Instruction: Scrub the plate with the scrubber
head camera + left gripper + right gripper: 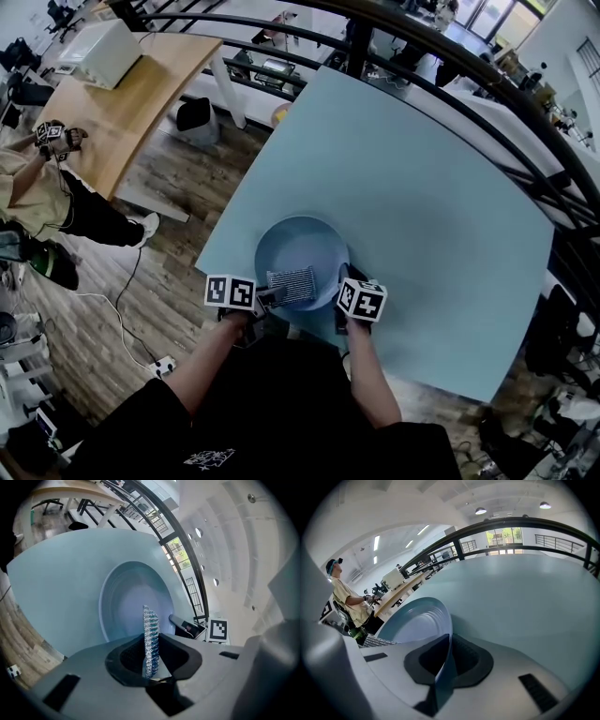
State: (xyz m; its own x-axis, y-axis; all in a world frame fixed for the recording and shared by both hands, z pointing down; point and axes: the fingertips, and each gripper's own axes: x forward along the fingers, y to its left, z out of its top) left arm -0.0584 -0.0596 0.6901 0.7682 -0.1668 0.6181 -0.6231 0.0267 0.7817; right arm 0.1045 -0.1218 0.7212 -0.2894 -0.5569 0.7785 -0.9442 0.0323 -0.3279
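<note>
While both tilt downward, left gripper (151, 656) fingers clench the scrubber (292, 285) over the plate (300, 244); right gripper (446, 660) fingers grasp the plate's near rim on the counter (431, 216).

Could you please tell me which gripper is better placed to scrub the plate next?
Left. The left gripper is shut on the scrubber, which sits over the near side of the plate. The right gripper is clamped on the plate's near rim, so it looks better suited to steadying it.
</note>
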